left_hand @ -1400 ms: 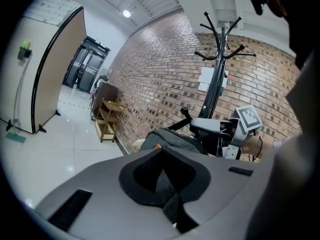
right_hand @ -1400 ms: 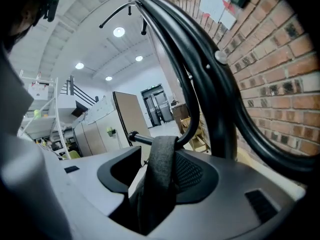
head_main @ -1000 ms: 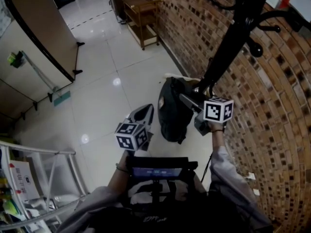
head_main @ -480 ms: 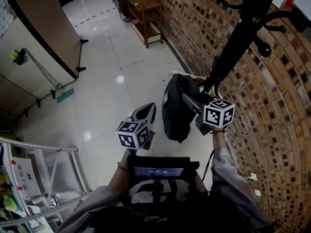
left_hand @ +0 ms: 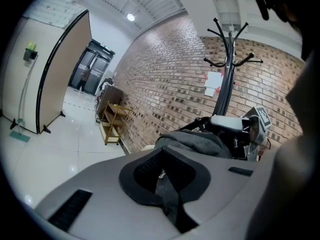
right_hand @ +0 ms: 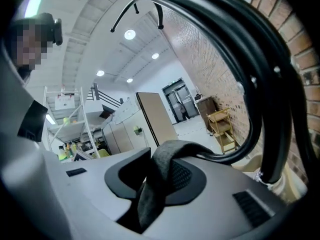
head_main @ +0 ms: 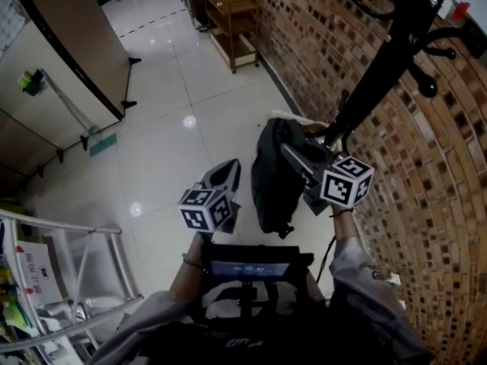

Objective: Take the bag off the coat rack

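by the coat rack [head_main: 378, 78], bag [head_main: 271, 175] in right claw [right_hand: 155, 178]

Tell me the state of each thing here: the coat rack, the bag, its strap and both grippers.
coat rack: upright by the brick wall.
bag: hanging beside the rack's pole.
strap: looped over a rack hook, pinched between jaws.
right gripper: shut on the strap.
left gripper: shut, empty.

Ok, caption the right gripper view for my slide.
Right tongs clamped on the bag's grey strap, beside the black coat rack pole, brick wall behind.
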A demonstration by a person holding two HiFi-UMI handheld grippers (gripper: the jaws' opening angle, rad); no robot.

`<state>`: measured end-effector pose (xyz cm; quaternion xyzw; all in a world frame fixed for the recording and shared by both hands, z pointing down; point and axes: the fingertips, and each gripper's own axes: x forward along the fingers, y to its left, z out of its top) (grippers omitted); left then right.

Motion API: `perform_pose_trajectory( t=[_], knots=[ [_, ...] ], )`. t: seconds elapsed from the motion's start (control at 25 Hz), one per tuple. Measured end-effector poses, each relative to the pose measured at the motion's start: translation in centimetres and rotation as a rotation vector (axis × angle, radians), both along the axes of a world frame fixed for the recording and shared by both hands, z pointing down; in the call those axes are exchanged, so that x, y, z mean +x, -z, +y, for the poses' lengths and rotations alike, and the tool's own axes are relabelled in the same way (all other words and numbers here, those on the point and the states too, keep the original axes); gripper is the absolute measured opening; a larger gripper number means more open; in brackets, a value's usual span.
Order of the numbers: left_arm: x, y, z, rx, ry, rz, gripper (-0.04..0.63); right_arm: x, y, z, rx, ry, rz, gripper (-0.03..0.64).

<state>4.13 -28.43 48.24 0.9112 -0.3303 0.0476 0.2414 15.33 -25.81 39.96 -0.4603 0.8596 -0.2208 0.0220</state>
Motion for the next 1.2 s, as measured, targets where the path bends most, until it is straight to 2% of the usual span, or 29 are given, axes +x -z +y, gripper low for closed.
perform_pose_trajectory(
  t=[0.2, 0.4, 0.64, 0.92, 1.2],
  knots=[
    [-0.9, 0.0, -0.3, -0.014, 0.025, 0.027, 0.008, -1.2, 2.1, 0.7, 0.029, 0.002, -0.04, 0.075],
    [-3.1, -0.1, -0.9, -0.024, 0.075, 0.047, 0.008, -3.4, 3.0, 0.5, 0.04, 0.016, -0.034, 0.074],
    [-7.6, -0.5, -1.6, -0.031, 0.168, 0.057, 0.008, -7.2, 2.8, -0.3, 0.021, 0.045, -0.034, 0.069],
    [-14.0, -0.5, -1.8, -0.042, 0.273, 0.076, 0.008, -11.1, 1.1, 0.1, -0.014, 0.05, -0.123, 0.066],
    [-15.7, 0.1, -0.9, -0.022, 0.242, 0.084, 0.008, -14.6, -2.9, 1.7, -0.081, 0.045, -0.163, 0.066]
  ],
)
